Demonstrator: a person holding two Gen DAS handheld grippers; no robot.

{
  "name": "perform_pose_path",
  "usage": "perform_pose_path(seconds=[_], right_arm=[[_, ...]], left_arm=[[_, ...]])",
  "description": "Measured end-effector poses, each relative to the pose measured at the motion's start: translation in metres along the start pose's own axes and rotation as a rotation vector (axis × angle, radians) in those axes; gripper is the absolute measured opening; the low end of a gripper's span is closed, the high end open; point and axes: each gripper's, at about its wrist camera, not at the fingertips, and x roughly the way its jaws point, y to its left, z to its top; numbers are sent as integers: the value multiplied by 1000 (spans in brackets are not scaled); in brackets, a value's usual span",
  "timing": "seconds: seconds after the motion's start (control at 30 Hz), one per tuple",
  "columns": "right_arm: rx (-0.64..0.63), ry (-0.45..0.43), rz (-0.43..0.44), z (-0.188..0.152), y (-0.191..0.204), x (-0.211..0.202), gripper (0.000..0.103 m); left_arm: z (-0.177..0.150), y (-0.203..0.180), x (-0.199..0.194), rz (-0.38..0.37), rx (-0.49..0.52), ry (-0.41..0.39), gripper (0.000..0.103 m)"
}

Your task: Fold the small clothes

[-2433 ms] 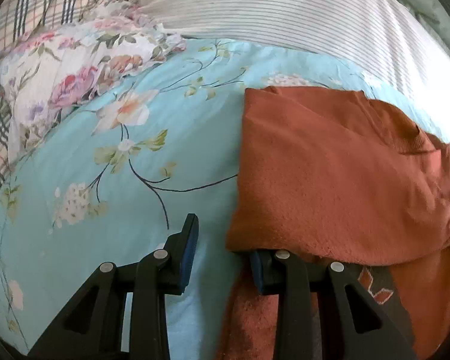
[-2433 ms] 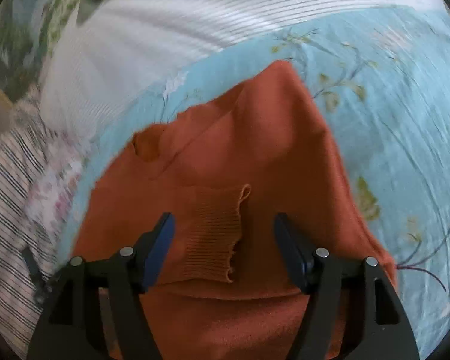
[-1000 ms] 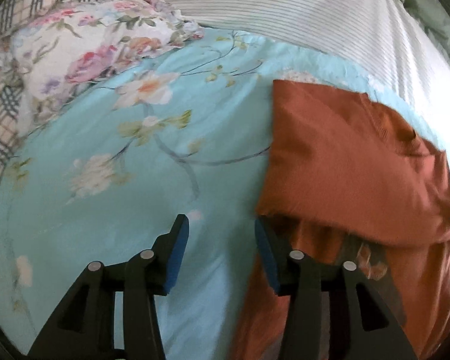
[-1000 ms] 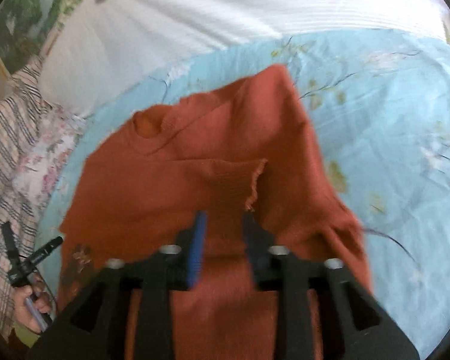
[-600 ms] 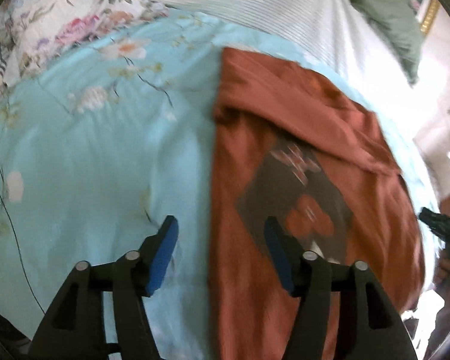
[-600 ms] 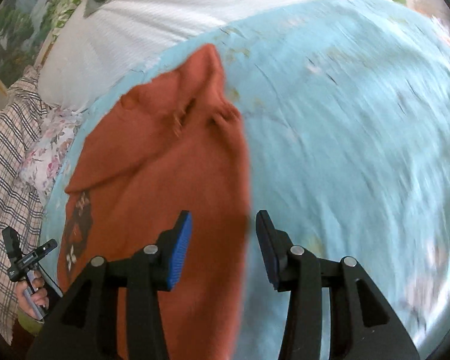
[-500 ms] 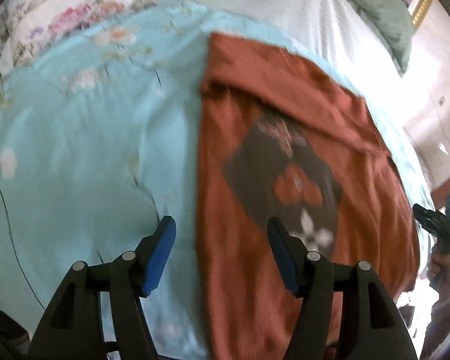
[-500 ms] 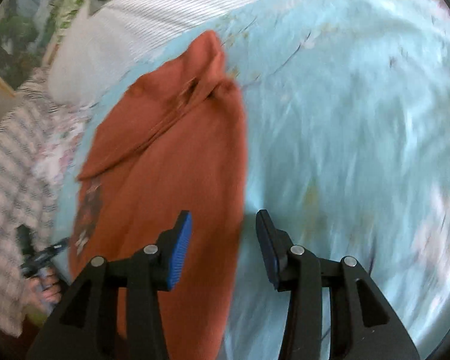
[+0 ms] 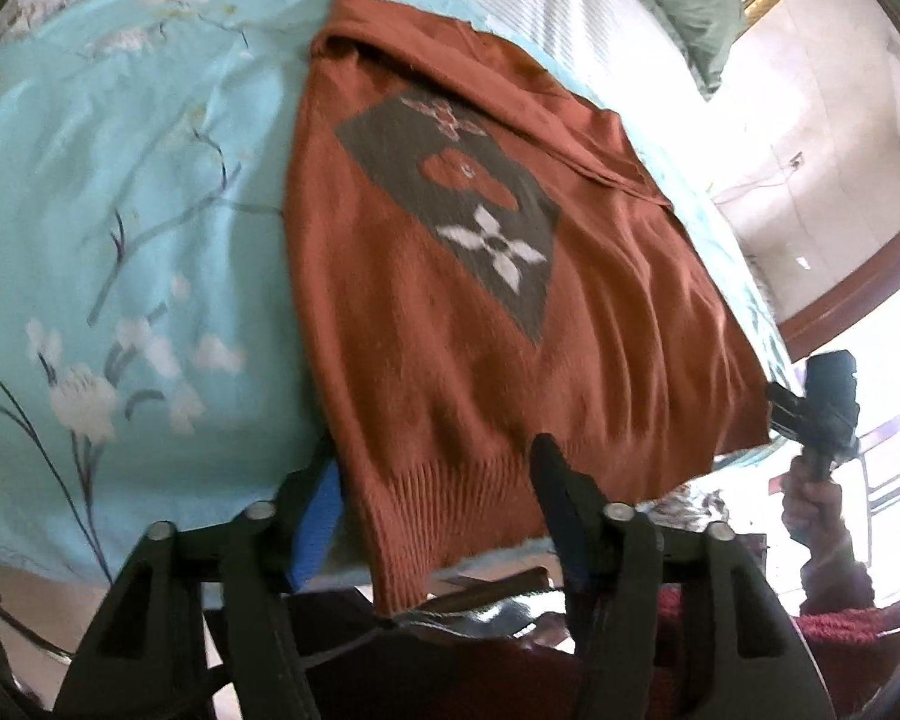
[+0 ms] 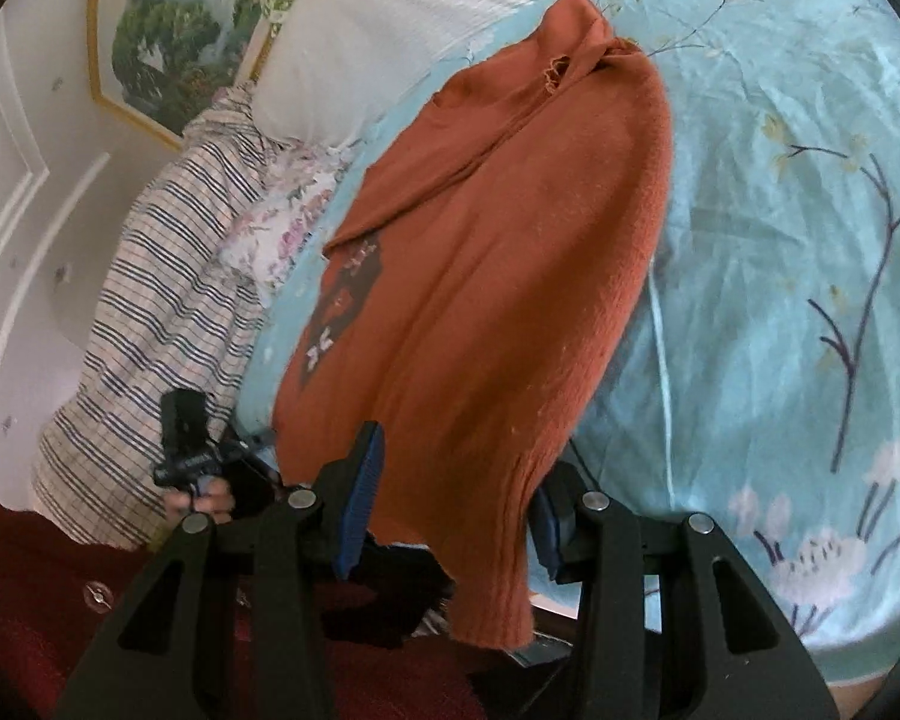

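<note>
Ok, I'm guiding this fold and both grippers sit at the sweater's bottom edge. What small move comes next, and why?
Probably close both on the hem. The sweater lies with sleeves folded in, its ribbed hem between the closing jaws of the left gripper and inside the right gripper, not yet pinched.

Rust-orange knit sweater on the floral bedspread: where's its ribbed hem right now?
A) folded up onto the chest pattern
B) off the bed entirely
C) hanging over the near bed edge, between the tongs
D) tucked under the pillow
C: the rust-orange knit sweater drapes its ribbed hem past the edge of the light-blue floral bedspread.
</note>
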Motion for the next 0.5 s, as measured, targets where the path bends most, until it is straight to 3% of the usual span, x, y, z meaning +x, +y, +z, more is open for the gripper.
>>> perform_pose_path(seconds=[0.07, 0.1, 0.3, 0.33, 0.4, 0.5], right_arm=[[-6, 2, 5, -1, 0, -1, 46], [-6, 3, 9, -3, 0, -2, 45], [-25, 26, -10, -6, 1, 0, 44], [-46, 39, -28, -5, 5, 0, 36], [-70, 45, -67, -6, 9, -1, 7], [-69, 21, -28, -7, 13, -8, 7]], left_arm=[[-4, 5, 7, -16, -20, 38, 29], [-4, 9, 9, -16, -29, 46, 25], [0, 17, 11, -44, -56, 32, 15], [0, 17, 10, -39, -49, 26, 7], [-1, 13, 6, -34, -34, 9, 6], [1, 1, -7, -49, -13, -48, 5]])
